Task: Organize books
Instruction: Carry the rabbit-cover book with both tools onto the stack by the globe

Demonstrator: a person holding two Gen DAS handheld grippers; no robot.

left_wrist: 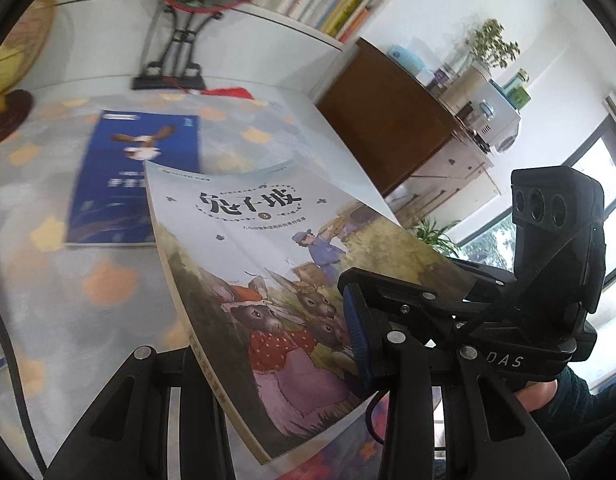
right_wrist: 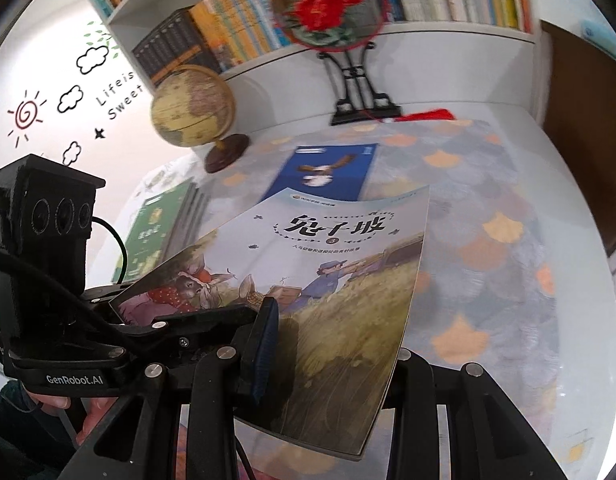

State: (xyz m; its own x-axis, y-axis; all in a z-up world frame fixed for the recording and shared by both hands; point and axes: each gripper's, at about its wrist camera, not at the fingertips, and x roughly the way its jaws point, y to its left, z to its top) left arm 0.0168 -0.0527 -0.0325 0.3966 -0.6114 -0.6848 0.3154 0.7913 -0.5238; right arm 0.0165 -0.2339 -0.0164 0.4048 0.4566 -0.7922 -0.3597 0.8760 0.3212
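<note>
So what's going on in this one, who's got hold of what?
A person is holding one illustrated rabbit book with both tongs at once, lifted off the table. The left tongs clamp its left side and the right tongs its right side, so the cover faces up and tilts toward the bookshelf. A blue book lies flat on the patterned mat behind it, a green stack sits at the left, and a globe stands nearby.
</note>
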